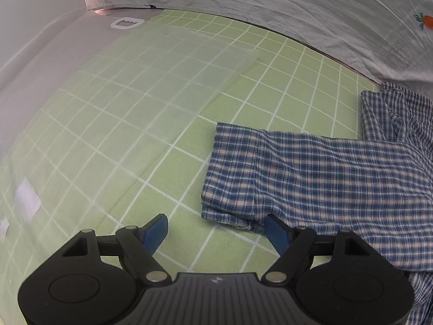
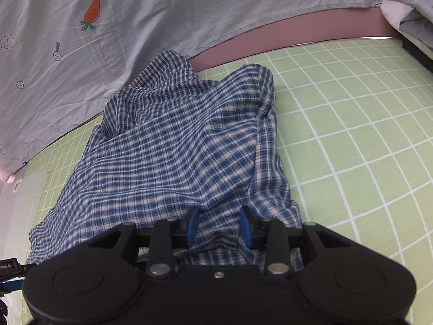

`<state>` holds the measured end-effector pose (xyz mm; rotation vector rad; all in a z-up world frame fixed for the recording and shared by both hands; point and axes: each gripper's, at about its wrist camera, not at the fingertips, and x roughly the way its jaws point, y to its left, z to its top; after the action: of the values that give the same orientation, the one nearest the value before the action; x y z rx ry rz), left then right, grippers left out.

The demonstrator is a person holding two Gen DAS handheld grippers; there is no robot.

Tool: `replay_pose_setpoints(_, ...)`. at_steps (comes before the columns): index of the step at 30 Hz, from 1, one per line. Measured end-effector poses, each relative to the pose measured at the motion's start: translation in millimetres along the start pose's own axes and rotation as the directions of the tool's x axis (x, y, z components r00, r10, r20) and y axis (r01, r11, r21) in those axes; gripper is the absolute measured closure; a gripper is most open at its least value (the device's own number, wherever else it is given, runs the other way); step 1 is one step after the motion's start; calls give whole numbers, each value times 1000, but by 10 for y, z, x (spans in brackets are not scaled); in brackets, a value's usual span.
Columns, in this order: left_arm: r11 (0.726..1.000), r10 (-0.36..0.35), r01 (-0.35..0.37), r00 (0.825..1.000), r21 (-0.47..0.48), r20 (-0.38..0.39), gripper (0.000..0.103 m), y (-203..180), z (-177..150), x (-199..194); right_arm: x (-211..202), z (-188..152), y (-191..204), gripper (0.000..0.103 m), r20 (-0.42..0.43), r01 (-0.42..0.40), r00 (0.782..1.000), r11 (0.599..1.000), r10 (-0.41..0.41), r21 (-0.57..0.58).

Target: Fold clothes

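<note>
Left tool (image 1: 215, 228) hovering low over the green gridded mat (image 1: 151, 146), blue fingers spread wide, nothing between them, the right finger just touching the hem of a sleeve (image 1: 235, 178). Right tool (image 2: 219, 226) sitting down on the plaid shirt (image 2: 184, 146), fingers drawn in to a narrow gap with a ridge of cloth bunched up between them; whether actually pinching it, hard telling.

Moving outward: shirt lying partly spread on the mat, sleeve stretched flat toward the left, body rumpled and heaped, far end riding up against the grey printed sheet (image 2: 130, 27) at the back. No neat rectangle showing, no crisp fold lines, so looking somewhere mid-job: laid out but not squared off, sleeve still sticking out sideways. Fitting either smoothing before a fold or gathering one in.

Farther off, a translucent sheet (image 1: 162, 81) lying on the mat, and a pile of other fabric (image 2: 411, 19) waiting at the far right corner.
</note>
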<state>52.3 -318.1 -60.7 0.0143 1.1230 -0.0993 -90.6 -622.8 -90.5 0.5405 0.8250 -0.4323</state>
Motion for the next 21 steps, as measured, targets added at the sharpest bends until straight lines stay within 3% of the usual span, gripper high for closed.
replay_pose_setpoints(4, 1000, -1, 1, 1000, -2, -10, 24, -34, 30, 76, 64, -6, 33, 73, -15, 1, 1000, 1000, -1, -15)
replay_pose_setpoints(11, 1000, -1, 1, 1000, 15, -10, 26, -67, -6, 105, 84, -2, 39, 98, -15, -10, 1000, 999, 10, -51)
replay_pose_setpoints(13, 1000, -6, 6, 1000, 18, -2, 32, -82, -1, 89, 64, 4, 28, 99, -8, -14, 1000, 999, 14, -46)
replay_pose_setpoints(18, 999, -22, 22, 1000, 31, 16, 62, -131, 12, 49, -4, 28, 4, 100, 10, -26, 1000, 999, 26, -30)
replay_pose_setpoints(20, 999, -18, 17, 1000, 40, 17, 63, -164, 13, 52, -38, 26, 11, 98, 20, -17, 1000, 1000, 17, -27)
replay_pose_setpoints(21, 999, -17, 16, 1000, 39, 18, 63, -166, 12, 51, -49, 23, 22, 91, 25, -3, 1000, 1000, 4, -27)
